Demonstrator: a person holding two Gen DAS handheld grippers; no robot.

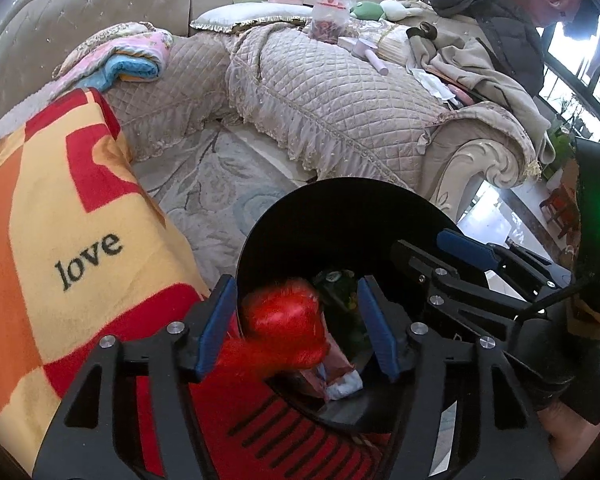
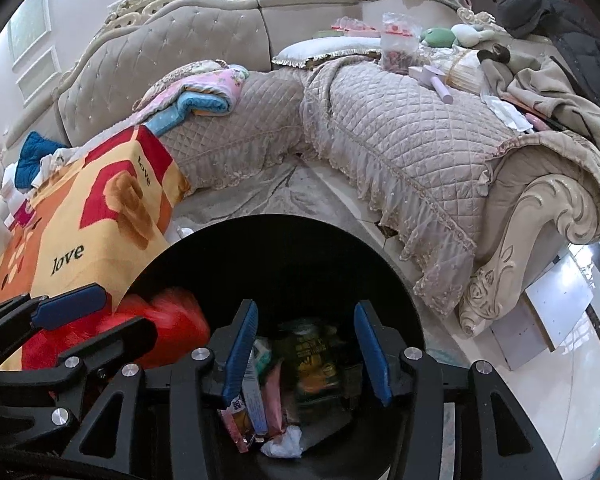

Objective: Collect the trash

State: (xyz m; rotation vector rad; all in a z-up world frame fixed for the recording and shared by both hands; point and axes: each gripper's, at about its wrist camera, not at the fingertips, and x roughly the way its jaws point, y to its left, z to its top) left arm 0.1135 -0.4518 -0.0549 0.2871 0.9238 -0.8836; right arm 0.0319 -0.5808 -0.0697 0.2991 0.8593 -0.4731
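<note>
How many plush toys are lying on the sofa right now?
2: a green plush toy and a white plush toy beside it, at the far end of the sofa. Clutter may hide others.

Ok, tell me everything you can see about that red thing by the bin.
The red thing is a shiny, crinkled plastic bundle, blurred in both views. It sits at the black bin's near rim, partly over the opening, between the left gripper's open fingers. Neither pad clearly presses it. Behind it lies the patterned blanket.

A blurred red plastic bag (image 1: pixel 286 328) hangs over the black bin's rim (image 1: pixel 340 188), above wrappers (image 2: pixel 260 396) inside.
</note>
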